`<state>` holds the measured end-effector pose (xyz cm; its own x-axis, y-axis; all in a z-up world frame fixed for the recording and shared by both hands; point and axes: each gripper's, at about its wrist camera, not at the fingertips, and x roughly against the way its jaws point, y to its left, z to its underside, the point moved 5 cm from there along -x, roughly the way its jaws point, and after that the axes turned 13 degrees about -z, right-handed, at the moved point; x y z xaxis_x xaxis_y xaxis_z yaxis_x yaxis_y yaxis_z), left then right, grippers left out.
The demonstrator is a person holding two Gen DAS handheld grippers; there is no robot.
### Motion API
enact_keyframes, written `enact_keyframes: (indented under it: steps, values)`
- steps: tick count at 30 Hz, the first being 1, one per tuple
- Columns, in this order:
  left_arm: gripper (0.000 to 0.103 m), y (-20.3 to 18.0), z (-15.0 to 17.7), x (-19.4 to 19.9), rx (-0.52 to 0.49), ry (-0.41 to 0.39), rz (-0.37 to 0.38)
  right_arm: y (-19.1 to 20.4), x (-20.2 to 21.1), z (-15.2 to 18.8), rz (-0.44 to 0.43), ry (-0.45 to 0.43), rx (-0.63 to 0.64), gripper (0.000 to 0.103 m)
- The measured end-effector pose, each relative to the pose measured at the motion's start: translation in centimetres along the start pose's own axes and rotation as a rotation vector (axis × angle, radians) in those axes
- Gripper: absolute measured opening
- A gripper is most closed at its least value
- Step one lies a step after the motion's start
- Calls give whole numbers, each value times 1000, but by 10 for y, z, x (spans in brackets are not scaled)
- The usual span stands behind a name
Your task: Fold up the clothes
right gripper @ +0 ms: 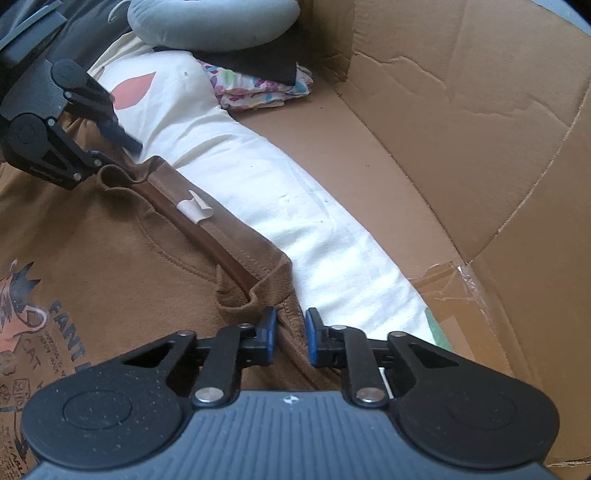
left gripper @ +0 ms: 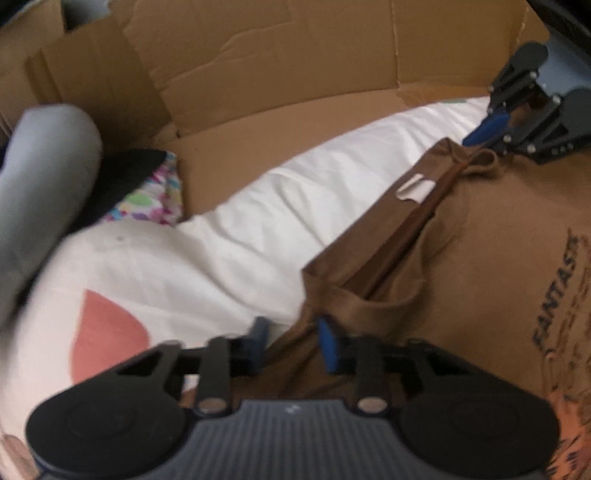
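Cardboard walls (right gripper: 461, 122) stand up close behind and to one side, boxing in the far edge. Between them and the brown shirt (right gripper: 110, 251) runs an open strip of white bedding (right gripper: 258, 177) and bare cardboard floor (right gripper: 369, 166), free to pass over. At one end of that strip a grey cushion (right gripper: 210, 22) and a small stack of folded patterned cloth (right gripper: 258, 88) block the corner. The left hand-held gripper (left gripper: 295, 332) and the right hand-held gripper (right gripper: 290, 332) sit at opposite ends of the shirt's collar edge, well apart.
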<state>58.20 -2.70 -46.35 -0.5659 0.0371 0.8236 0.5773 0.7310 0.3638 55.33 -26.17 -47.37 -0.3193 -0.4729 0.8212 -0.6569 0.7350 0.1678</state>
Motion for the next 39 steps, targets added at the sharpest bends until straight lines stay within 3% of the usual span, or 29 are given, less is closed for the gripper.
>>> enact_keyframes:
  steps: [3, 8, 14, 24, 32, 36, 39]
  values:
    - [13, 2, 0, -1, 50, 17, 24, 2, 0, -2, 4, 3, 15, 6]
    - [5, 1, -1, 9, 21, -23, -6, 5, 7, -7, 33, -12, 41, 4]
    - [4, 16, -13, 22, 51, -107, -73, 0, 26, -19, 87, -82, 48, 3]
    - [4, 12, -19, -3, 62, -88, -169, -14, 11, -26, 150, -75, 16, 3]
    - [11, 13, -22, -10, 91, -79, -228, -40, 9, -23, 140, -139, -184, 5]
    - [21, 19, -21, -2, 129, -86, -246, -33, 23, -27, 153, -178, -163, 7]
    - [22, 25, -18, 14, 167, -117, -247, -24, 39, -31, 146, -214, -140, 7]
